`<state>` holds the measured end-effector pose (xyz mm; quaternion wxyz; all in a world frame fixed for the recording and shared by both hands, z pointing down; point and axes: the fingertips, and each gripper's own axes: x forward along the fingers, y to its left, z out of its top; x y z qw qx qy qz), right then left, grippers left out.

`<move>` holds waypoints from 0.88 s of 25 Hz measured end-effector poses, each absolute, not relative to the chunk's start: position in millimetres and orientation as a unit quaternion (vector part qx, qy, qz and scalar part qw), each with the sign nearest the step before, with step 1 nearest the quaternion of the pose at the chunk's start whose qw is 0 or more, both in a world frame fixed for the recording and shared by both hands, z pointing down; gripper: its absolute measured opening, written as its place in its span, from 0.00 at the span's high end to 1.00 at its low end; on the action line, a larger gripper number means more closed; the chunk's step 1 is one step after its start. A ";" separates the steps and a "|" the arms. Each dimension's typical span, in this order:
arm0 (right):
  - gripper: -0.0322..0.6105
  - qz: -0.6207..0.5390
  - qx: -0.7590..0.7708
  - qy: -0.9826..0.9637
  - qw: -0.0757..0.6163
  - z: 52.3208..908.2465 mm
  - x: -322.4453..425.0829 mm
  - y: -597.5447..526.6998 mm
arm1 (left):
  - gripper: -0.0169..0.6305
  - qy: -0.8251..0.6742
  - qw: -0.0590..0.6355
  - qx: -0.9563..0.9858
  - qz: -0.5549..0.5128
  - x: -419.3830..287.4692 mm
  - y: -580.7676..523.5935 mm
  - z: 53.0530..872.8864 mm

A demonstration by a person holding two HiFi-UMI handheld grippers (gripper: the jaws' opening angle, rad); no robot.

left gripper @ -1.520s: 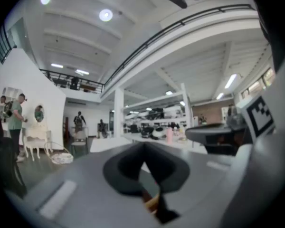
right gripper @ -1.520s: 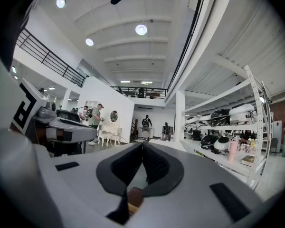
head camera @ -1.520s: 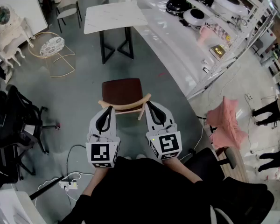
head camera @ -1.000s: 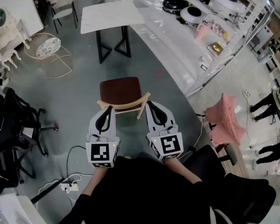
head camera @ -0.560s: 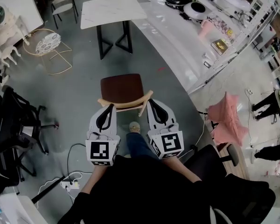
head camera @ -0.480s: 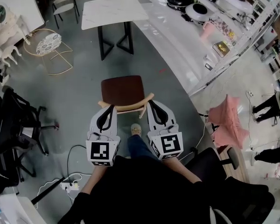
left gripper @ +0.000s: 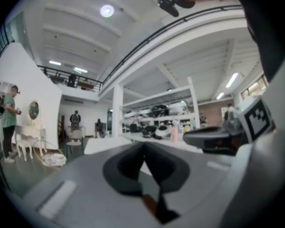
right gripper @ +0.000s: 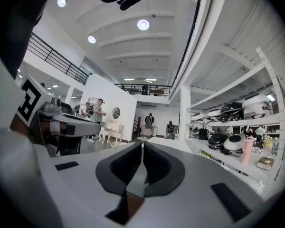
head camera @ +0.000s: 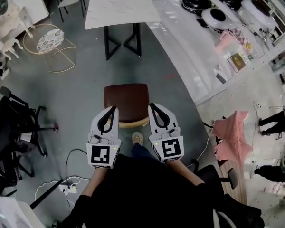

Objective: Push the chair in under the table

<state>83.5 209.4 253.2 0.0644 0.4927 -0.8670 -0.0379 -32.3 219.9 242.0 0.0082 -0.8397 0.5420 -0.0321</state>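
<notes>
Chair (head camera: 126,99) now nearer marble table (head camera: 121,11); left gripper (head camera: 114,109), right gripper (head camera: 151,106) fingers clenched, empty, at backrest (head camera: 133,123). I keep push even, steer seat straight under.

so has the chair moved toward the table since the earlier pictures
No: the gap between the chair and the table legs has not shrunk. It looks slightly wider, though the view itself shifted.

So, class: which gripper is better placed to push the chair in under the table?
Neither clearly: the left gripper and right gripper, both shut, sit evenly at opposite ends of the back of the chair, with the table straight ahead. Pushing with both probably keeps it straight.
</notes>
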 end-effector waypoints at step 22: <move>0.91 0.053 0.395 -0.905 0.150 352.4 86.8 107.4 | 0.77 0.517 -0.058 -0.841 -0.150 -45.5 124.2 340.2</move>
